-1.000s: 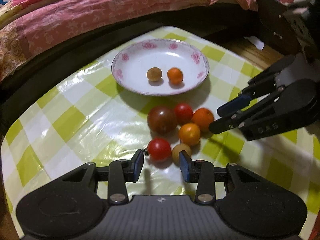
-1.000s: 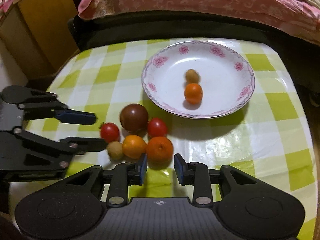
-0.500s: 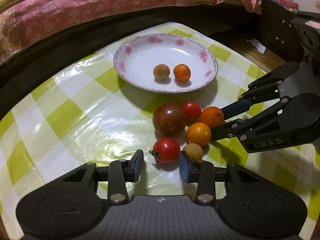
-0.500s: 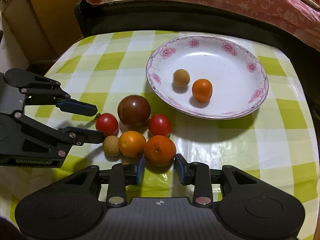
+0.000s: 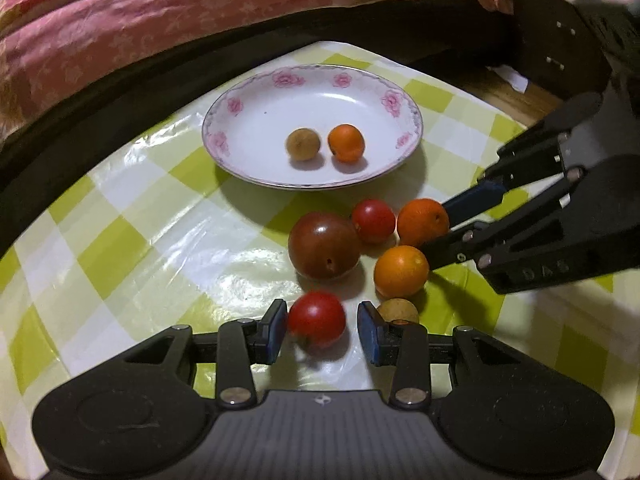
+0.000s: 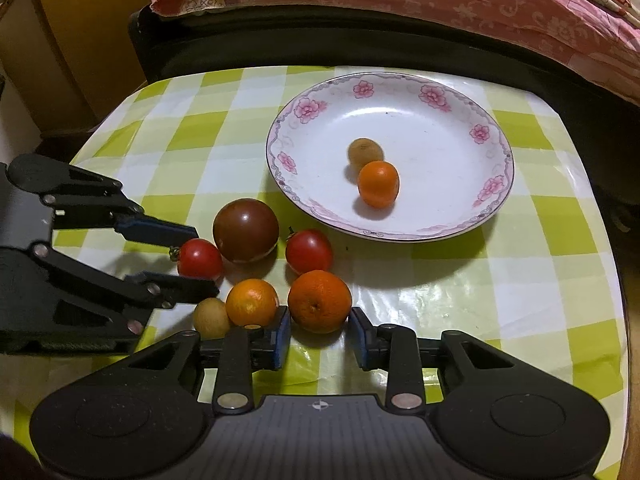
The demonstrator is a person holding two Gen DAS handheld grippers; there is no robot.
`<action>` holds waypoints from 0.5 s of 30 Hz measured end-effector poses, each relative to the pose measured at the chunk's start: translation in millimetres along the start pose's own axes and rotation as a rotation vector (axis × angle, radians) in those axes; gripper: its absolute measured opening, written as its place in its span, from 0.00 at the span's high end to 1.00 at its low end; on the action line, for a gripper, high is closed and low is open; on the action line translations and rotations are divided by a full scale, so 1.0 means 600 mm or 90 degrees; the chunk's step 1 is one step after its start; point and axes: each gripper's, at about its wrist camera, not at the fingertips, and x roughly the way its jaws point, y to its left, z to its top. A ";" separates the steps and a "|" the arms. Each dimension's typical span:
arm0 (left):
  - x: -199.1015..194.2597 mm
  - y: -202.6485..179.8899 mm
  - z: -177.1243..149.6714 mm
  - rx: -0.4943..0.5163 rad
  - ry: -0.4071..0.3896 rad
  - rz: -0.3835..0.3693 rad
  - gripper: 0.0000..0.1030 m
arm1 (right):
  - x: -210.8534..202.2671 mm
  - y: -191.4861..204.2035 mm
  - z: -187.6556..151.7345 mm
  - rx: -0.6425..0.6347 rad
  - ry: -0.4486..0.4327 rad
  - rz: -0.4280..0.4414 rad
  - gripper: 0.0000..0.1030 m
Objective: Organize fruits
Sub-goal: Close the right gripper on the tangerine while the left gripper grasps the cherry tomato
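Note:
A white flowered plate (image 5: 240, 128) (image 6: 460, 92) holds a brown longan (image 5: 303, 144) and a small orange (image 5: 346, 143). Several fruits lie on the checked cloth in front of it: a dark tomato (image 5: 324, 245), a red tomato (image 5: 373, 221), two oranges (image 5: 423, 222) (image 5: 401, 271) and a longan (image 5: 398, 311). My left gripper (image 5: 322, 332) is open around a red cherry tomato (image 5: 317, 319) (image 6: 199, 258), its left pad touching it. My right gripper (image 6: 319, 336) is open around the larger orange (image 6: 319, 301).
The small table has a green and white checked plastic cloth (image 6: 540, 264). A bed with a pink blanket (image 5: 200, 12) runs behind it, with a dark frame (image 6: 320, 48). Wooden furniture (image 6: 72, 20) stands at the back left.
Both grippers have moved forward onto the fruit cluster. The left now straddles the red cherry tomato and the right straddles the larger orange. The fruits have hardly shifted.

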 end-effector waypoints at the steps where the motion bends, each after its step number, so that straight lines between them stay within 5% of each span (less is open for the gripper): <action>1: 0.000 0.001 0.000 -0.007 -0.001 -0.002 0.57 | -0.001 0.000 0.000 -0.002 0.000 -0.001 0.73; 15: -0.009 0.005 -0.011 -0.013 0.002 0.000 0.60 | 0.000 -0.008 0.000 0.003 -0.004 -0.014 0.72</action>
